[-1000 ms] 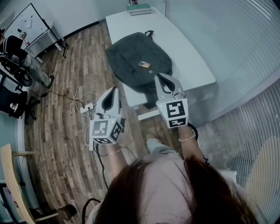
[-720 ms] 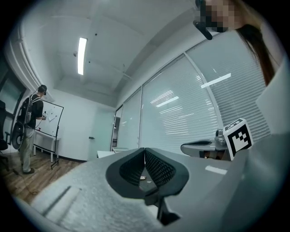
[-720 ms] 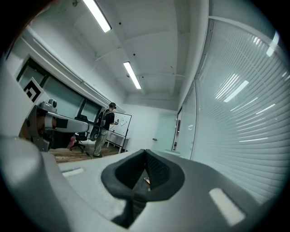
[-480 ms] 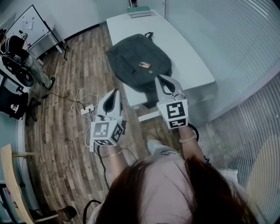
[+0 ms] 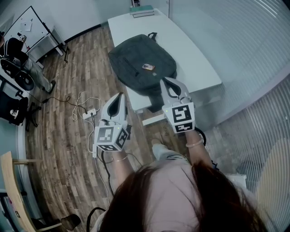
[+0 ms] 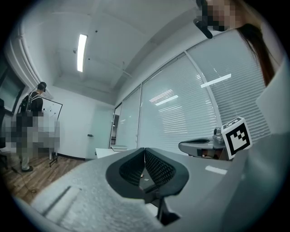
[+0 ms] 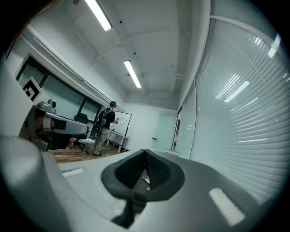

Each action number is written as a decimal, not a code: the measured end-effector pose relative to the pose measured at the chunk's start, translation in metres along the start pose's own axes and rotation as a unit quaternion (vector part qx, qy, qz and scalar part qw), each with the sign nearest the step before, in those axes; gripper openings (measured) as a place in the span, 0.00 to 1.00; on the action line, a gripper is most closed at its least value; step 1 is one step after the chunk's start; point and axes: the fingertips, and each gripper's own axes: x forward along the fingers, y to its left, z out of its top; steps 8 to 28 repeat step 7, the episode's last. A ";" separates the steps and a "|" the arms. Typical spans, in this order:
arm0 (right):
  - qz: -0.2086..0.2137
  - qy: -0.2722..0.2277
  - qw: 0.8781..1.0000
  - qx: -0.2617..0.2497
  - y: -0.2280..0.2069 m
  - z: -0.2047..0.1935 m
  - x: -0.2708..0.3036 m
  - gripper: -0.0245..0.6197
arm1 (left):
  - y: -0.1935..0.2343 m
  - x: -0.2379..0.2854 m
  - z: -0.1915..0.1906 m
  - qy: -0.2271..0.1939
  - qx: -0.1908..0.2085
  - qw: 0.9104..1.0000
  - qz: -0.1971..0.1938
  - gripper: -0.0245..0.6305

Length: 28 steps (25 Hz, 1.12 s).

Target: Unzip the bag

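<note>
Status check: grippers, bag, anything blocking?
Left hand-held gripper shut, empty; right hand-held gripper shut, empty. Bag flat on table, untouched. Small item lying on bag.

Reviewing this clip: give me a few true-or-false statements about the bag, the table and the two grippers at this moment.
1. The backpack lies on the white table. True.
2. The left gripper is pulling the backpack's zipper. False: its jaws are shut on nothing, and it is held short of the backpack, above the floor.
3. A small flat item rests on top of the backpack. True.
4. The right gripper has its jaws wide apart. False: they are together with nothing between them.
5. The books lie on the floor. False: they are on the table's far end.
</note>
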 end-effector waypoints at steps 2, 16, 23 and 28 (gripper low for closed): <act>-0.004 0.001 1.000 0.004 -0.005 -0.001 0.000 0.04 | -0.002 0.002 0.000 0.001 0.001 1.000 -0.003 0.06; -0.012 0.001 1.000 0.011 -0.017 -0.006 0.001 0.04 | -0.011 0.011 -0.006 0.009 -0.001 1.000 -0.018 0.05; -0.012 0.001 1.000 0.011 -0.017 -0.006 0.001 0.04 | -0.011 0.011 -0.006 0.009 -0.001 1.000 -0.018 0.05; -0.012 0.001 1.000 0.011 -0.017 -0.006 0.001 0.04 | -0.011 0.011 -0.006 0.009 -0.001 1.000 -0.018 0.05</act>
